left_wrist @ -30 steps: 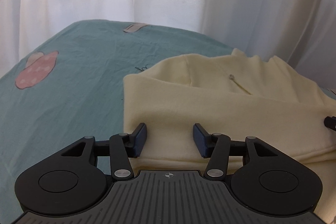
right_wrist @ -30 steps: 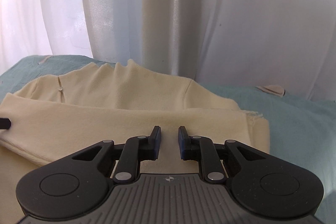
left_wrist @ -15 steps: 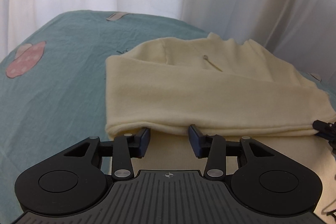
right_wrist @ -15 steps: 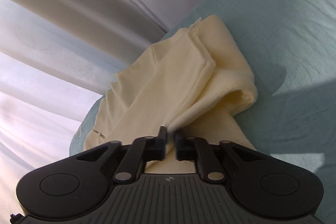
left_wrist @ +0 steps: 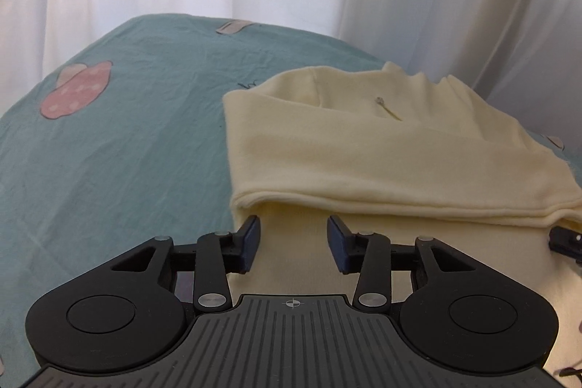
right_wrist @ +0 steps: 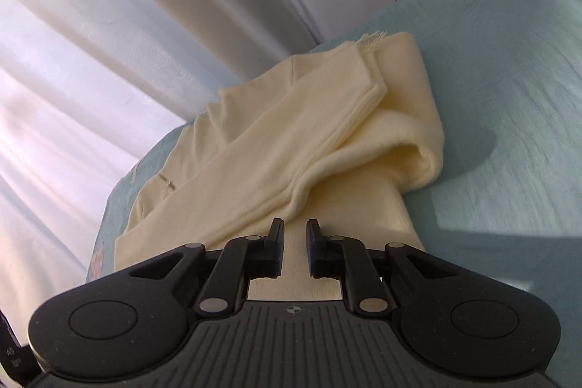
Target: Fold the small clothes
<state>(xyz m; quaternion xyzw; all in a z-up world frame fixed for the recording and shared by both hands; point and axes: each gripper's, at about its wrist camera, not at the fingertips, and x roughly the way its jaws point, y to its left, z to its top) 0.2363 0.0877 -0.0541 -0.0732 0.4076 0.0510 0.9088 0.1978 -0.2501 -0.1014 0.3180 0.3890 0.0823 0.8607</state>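
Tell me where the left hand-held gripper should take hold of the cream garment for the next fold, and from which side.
Probably the rolled fold edge of the cream garment, near its left corner. Come in from the near side, low, so one finger slips under the raised lip. That edge stands thick above the flat layer beneath. The left hand-held gripper already sits open just short of it.

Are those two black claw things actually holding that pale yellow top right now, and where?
Nothing is held. The left gripper stands open over the pale yellow fleece top. The right gripper is opening, its fingers just short of the folded edge, gap bare.
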